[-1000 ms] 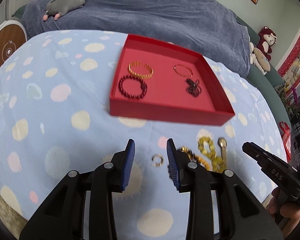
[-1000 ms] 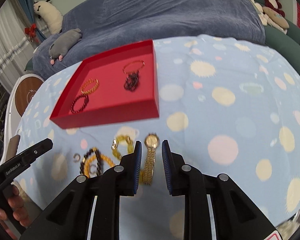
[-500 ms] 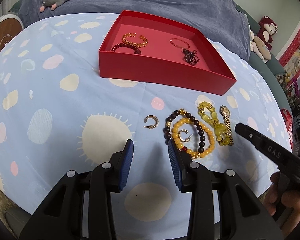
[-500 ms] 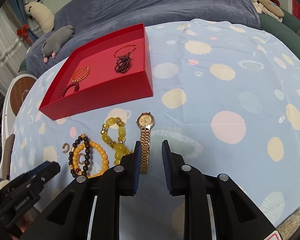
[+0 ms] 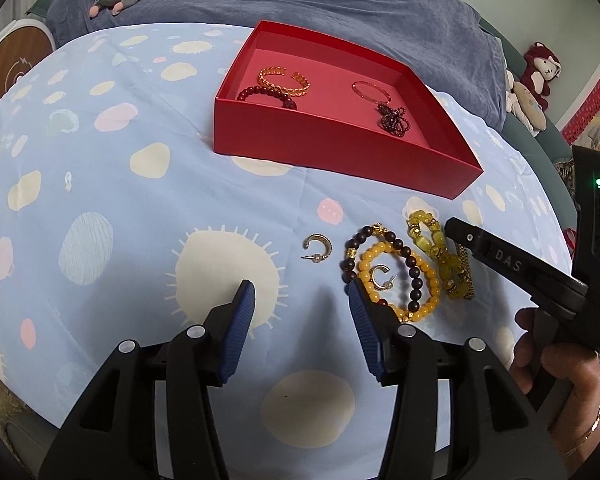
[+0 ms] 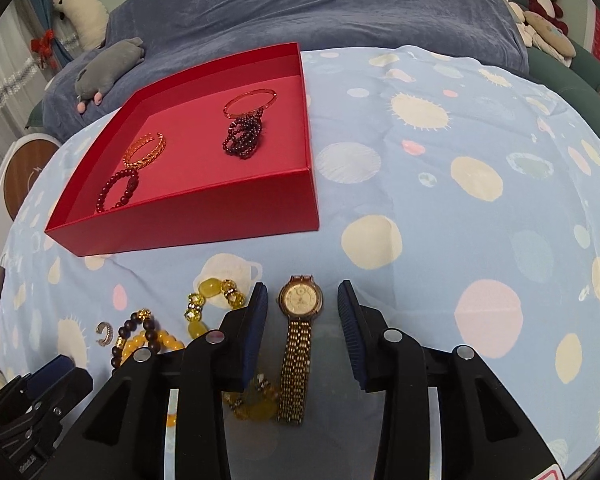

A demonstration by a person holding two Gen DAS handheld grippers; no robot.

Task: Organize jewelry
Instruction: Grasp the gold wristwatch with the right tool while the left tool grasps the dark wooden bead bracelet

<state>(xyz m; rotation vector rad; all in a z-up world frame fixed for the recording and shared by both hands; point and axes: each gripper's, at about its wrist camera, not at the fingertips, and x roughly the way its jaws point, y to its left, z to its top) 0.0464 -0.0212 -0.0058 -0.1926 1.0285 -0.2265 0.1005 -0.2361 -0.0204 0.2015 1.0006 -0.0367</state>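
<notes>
Right wrist view puts the watch point(image 6: 298, 332) at lower centre of the frame, lying flat on the spotted cloth point(image 6: 460, 200) with its dial between your right gripper's point(image 6: 302, 304) blue pads point(image 6: 256, 320); the jaws stand apart and touch nothing. Just left of the watch sits the yellow bracelet point(image 6: 204, 304), partly hidden under the left finger, and further left the dark bead bracelet point(image 6: 134, 336) and a hoop earring point(image 6: 105, 333).

Left wrist view shows your left gripper point(image 5: 300, 300) low in the frame, jaws also apart and empty. One hoop earring point(image 5: 318, 247) lies on the cloth just above the gap. A second earring point(image 5: 381, 276) rests inside the orange bead bracelet point(image 5: 420, 300), which overlaps the dark bead bracelet point(image 5: 380, 248), beside the right pad.

Upper centre of that frame holds the red tray point(image 5: 340, 148), well apart from the loose pieces. Inside it are a gold cuff point(image 5: 284, 80), a dark red bead bracelet point(image 5: 266, 95), a thin bangle point(image 5: 370, 91) and a dark bead cluster point(image 5: 394, 119).
</notes>
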